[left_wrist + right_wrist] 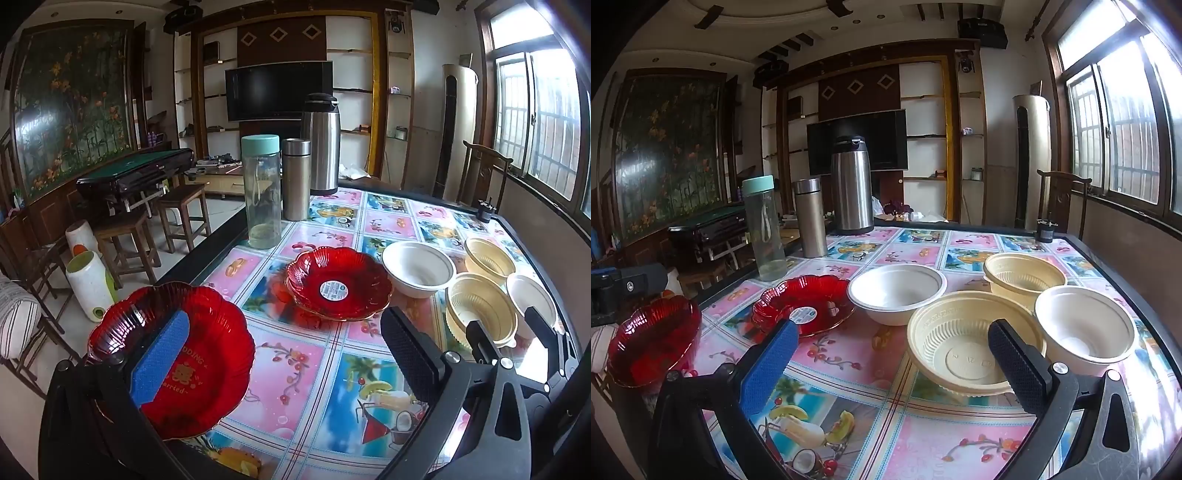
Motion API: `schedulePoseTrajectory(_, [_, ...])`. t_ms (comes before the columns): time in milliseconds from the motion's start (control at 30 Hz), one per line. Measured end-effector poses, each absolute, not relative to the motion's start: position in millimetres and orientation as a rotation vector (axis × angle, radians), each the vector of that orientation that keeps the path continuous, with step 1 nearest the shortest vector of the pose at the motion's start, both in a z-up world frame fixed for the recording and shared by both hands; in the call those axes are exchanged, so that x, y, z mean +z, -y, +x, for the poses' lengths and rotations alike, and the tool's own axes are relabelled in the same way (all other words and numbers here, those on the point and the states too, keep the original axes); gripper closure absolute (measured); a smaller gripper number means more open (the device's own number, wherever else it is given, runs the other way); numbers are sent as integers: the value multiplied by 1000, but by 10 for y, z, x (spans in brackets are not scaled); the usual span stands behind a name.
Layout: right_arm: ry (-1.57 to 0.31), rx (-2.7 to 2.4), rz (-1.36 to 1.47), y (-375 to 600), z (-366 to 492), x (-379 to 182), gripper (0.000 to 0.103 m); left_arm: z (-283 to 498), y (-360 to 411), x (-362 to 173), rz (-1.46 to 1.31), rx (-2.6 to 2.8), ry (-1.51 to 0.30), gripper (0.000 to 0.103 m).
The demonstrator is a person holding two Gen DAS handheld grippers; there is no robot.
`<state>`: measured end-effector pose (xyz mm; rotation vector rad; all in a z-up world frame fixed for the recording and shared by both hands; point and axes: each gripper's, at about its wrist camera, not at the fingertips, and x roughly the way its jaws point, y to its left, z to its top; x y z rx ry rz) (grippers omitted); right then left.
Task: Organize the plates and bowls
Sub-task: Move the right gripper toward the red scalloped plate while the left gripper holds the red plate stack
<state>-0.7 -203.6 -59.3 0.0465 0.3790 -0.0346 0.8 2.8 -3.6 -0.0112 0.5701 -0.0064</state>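
Note:
A red scalloped plate (207,369) lies at the table's near left edge, partly over it. My left gripper (286,315) is open wide, its blue finger over that plate's inside and its black finger above the tablecloth. A second red plate (338,284) sits mid-table. A white bowl (897,291), two cream bowls (953,354) (1023,277) and another white bowl (1082,332) stand on the right. My right gripper (892,326) is open and empty above the table, its black finger in front of the near cream bowl.
A clear bottle with a teal lid (260,192), a steel flask (295,177) and a tall steel jug (321,144) stand at the table's (295,369) far left. A small black object (485,210) sits at the far right corner. Stools stand left of the table.

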Motion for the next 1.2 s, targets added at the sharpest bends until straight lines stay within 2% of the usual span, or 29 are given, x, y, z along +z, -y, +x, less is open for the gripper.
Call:
schedulePoseTrajectory(867, [-382, -40, 25, 1985, 3, -619, 0, 149, -141, -246, 11, 4, -621, 0])
schedulePoseTrajectory(1200, [-415, 30, 187, 2020, 258, -401, 0, 330, -368, -168, 32, -9, -634, 0])
